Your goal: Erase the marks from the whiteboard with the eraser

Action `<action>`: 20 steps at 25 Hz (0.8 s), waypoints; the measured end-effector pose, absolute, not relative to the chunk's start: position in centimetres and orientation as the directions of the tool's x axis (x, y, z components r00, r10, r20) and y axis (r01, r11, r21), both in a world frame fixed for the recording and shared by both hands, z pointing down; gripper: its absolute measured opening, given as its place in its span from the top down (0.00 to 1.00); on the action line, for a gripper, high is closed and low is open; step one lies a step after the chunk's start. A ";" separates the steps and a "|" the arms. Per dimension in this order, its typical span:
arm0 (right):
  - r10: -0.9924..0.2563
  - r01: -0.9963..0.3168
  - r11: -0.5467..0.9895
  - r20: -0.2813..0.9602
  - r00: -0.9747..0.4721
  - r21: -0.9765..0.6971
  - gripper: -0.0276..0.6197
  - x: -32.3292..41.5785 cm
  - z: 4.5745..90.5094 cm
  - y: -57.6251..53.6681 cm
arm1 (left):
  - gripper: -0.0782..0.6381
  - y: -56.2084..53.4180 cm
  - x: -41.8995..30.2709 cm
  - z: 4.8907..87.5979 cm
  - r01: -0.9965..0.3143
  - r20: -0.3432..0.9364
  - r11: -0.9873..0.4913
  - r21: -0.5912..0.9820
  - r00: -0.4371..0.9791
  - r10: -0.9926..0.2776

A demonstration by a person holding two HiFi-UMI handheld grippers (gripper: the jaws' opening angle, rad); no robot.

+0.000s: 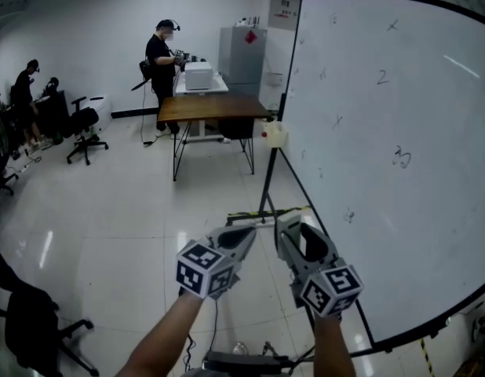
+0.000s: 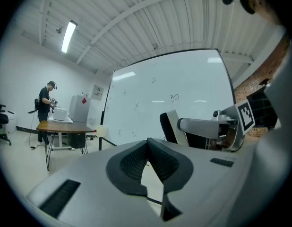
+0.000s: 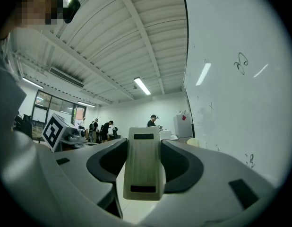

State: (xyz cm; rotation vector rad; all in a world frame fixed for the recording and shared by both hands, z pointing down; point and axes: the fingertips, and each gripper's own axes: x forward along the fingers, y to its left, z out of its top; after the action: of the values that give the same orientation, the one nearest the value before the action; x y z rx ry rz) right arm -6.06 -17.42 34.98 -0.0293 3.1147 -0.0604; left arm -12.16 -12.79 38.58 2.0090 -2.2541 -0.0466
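The whiteboard (image 1: 399, 210) fills the right of the head view, with small dark marks: an x (image 1: 392, 26), a 2 (image 1: 382, 77) and a squiggle (image 1: 401, 157). My right gripper (image 1: 296, 230) is low in that view, just left of the board's lower edge, shut on the beige eraser (image 1: 291, 234). In the right gripper view the eraser (image 3: 144, 167) stands upright between the jaws, with the board (image 3: 231, 79) to its right. My left gripper (image 1: 244, 238) hangs beside it, shut and holding nothing; its dark pads (image 2: 158, 162) meet.
The board's black stand leg (image 1: 268, 187) reaches the floor ahead of me. Behind it stands a brown table (image 1: 211, 107), with a person (image 1: 160, 61) and a grey cabinet (image 1: 242, 53) beyond. Office chairs (image 1: 84, 124) stand at the left, and another (image 1: 30, 320) sits near my left side.
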 end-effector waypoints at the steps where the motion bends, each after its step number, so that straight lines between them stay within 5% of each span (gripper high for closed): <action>1: -0.008 -0.007 0.999 -0.026 -1.000 -0.035 0.61 -7.0 34.8 -18.4 | 0.89 -13.8 -13.0 38.4 -0.987 0.068 0.123 0.104 -0.116 -0.991; 10: 0.009 0.010 1.000 -0.049 -0.999 -0.020 0.61 -12.4 33.4 -24.8 | 0.89 -20.3 -17.8 37.2 -0.988 0.042 0.127 0.092 -0.124 -0.991; 20: -0.149 -0.152 0.988 -0.071 -0.986 0.038 0.61 -14.6 31.9 -30.3 | 0.89 -27.8 -21.4 35.4 -0.997 -0.009 -0.034 0.071 0.033 -0.999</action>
State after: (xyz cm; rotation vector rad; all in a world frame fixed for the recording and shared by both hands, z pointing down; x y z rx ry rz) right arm -14.63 -30.34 31.85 -0.2325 3.0639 0.0670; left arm -21.41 -27.83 35.41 2.2251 -2.1515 -0.0862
